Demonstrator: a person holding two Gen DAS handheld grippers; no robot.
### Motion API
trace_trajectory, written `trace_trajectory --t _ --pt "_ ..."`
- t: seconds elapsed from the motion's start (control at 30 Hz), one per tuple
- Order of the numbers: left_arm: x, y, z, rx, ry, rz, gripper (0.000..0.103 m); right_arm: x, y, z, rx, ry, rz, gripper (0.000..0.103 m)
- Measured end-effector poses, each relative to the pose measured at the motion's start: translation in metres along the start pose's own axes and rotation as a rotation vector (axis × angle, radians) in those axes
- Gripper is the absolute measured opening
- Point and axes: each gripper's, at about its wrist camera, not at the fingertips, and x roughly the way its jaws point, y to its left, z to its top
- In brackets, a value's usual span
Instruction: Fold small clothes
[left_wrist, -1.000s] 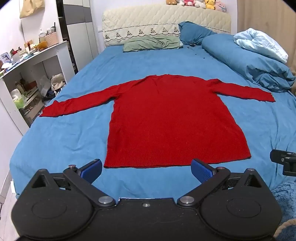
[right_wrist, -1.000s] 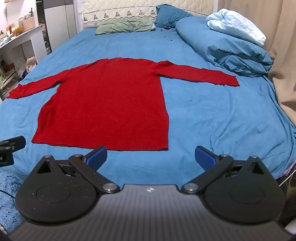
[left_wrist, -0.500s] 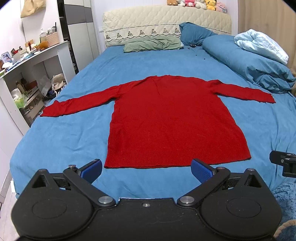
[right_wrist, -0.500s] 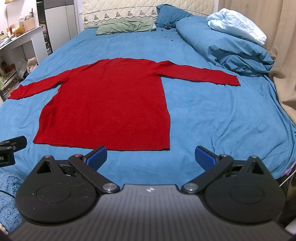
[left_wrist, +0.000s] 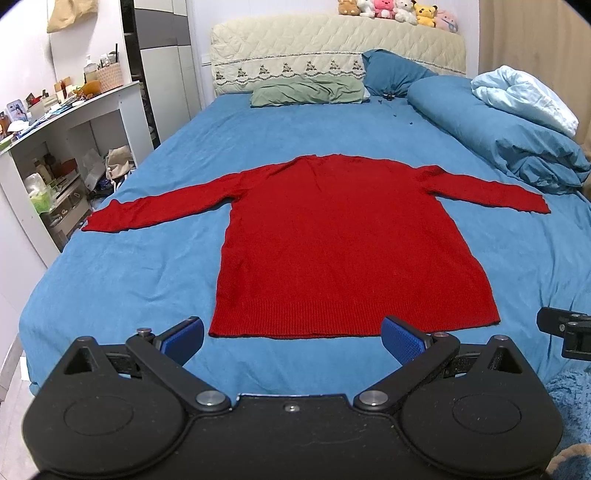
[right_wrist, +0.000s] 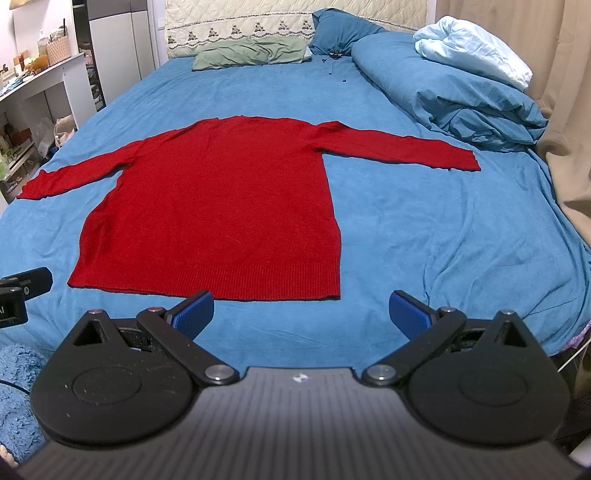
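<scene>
A red long-sleeved sweater (left_wrist: 343, 243) lies flat on the blue bed, sleeves spread to both sides, hem nearest me. It also shows in the right wrist view (right_wrist: 221, 210). My left gripper (left_wrist: 293, 338) is open and empty, held just in front of the hem, above the bed's near edge. My right gripper (right_wrist: 303, 314) is open and empty, near the hem's right corner. Each gripper's body shows at the edge of the other's view.
A rolled blue duvet (left_wrist: 495, 144) with a pale blue blanket lies along the bed's right side. A green pillow (left_wrist: 306, 92) and a blue pillow lie by the headboard. A white desk with shelves (left_wrist: 66, 147) stands left. A beige curtain (right_wrist: 561, 92) hangs right.
Both grippers have drifted very slightly; the sweater sits a touch lower and to the right in the views. Nothing was touched and the jaws stay open.
</scene>
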Motion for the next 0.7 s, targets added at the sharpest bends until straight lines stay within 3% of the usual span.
trace_trajectory --t 0.7 --pt "-0.0007 -0.0012 -0.0009 -0.004 -0.001 -0.005 0.103 0.0019 0.0061 0.0003 0.001 -0.001 0.004 0.103"
